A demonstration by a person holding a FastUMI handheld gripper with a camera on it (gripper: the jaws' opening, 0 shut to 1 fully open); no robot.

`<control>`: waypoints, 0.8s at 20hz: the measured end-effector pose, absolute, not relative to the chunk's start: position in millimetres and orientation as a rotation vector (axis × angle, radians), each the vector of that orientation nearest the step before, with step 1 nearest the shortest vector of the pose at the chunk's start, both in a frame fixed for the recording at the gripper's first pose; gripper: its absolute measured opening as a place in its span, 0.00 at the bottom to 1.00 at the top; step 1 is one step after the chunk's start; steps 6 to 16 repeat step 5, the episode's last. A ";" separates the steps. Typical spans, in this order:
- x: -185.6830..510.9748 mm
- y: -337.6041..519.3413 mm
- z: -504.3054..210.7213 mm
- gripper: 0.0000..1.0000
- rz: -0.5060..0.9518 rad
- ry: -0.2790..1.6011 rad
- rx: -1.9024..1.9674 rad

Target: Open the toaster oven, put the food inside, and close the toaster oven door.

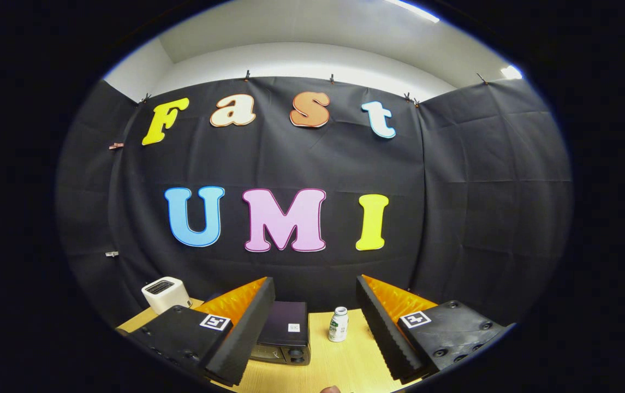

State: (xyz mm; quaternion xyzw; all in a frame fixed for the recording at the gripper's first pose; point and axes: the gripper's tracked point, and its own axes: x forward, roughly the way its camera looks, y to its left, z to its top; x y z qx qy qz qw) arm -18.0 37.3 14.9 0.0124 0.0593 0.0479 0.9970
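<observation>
Nearest the lens in the gripper view, two wedge-shaped fingers of the gripper [312, 327], ridged along their inner faces, spread wide apart and holding nothing, each with a square printed marker on its flat matte block. Just under them, a small rounded tip at the near table edge, too little visible to name. Between the fingers and a little ahead, nearer the left one, the toaster oven [286, 333]: a dark boxy appliance with a smooth flat top bearing a small pale sticker, a knob and front panel at its near face, partly hidden by the left finger; door seemingly shut, though hard to tell. Just beside it to the right, a small white bottle [338, 324], upright, round, glossy plastic with a green label. Beyond the left finger, a white slot toaster [166, 293] with rounded corners. Underneath, a pale wood-grain table [339, 365]. Food not identifiable.

Risks, as judgement: bottle close to the oven, light and tall, easily knocked over by a finger swinging toward the door; door handle hidden behind the left finger, so a misjudged reach likely; smooth casing prone to sliding on the slick tabletop if pulled without bracing
</observation>
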 end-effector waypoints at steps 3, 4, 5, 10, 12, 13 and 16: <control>-17.5 38.1 13.7 0.97 0.096 0.120 0.021; -18.5 37.1 12.4 0.97 0.098 0.123 0.019; -19.9 38.2 11.9 0.97 0.099 0.125 0.017; -19.9 38.2 11.9 0.97 0.099 0.125 0.017; -19.9 38.2 11.9 0.97 0.099 0.125 0.017; -19.9 38.2 11.9 0.97 0.099 0.125 0.017; -19.9 38.2 11.9 0.97 0.099 0.125 0.017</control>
